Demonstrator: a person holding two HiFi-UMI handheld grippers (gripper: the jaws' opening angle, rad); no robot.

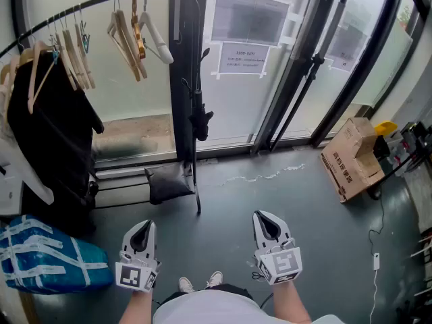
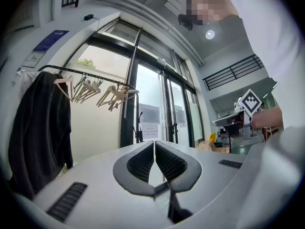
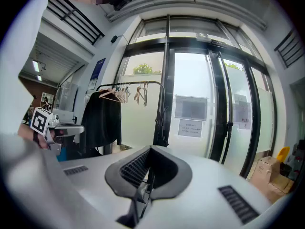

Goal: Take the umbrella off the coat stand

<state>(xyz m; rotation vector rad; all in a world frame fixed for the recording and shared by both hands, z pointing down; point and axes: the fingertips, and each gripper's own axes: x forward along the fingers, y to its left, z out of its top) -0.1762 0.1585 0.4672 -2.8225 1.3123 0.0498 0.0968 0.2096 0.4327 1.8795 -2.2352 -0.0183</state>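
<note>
A folded black umbrella (image 1: 198, 110) hangs upright at the right end of the black coat stand (image 1: 88, 9), against the dark door frame. It also shows small and far off in the left gripper view (image 2: 139, 129) and in the right gripper view (image 3: 162, 126). Both grippers are held low near the person's body, well short of the stand. My left gripper (image 1: 142, 233) is shut with nothing between its jaws (image 2: 154, 144). My right gripper (image 1: 268, 223) is likewise shut and empty (image 3: 150, 150). Both point toward the glass front.
A black coat (image 1: 50, 130) and several wooden hangers (image 1: 128, 36) hang on the rail. A blue wrapped bundle (image 1: 47, 256) lies at the lower left, a dark bag (image 1: 167, 183) at the stand's foot, a cardboard box (image 1: 352, 157) at the right, a cable (image 1: 375, 258) on the floor.
</note>
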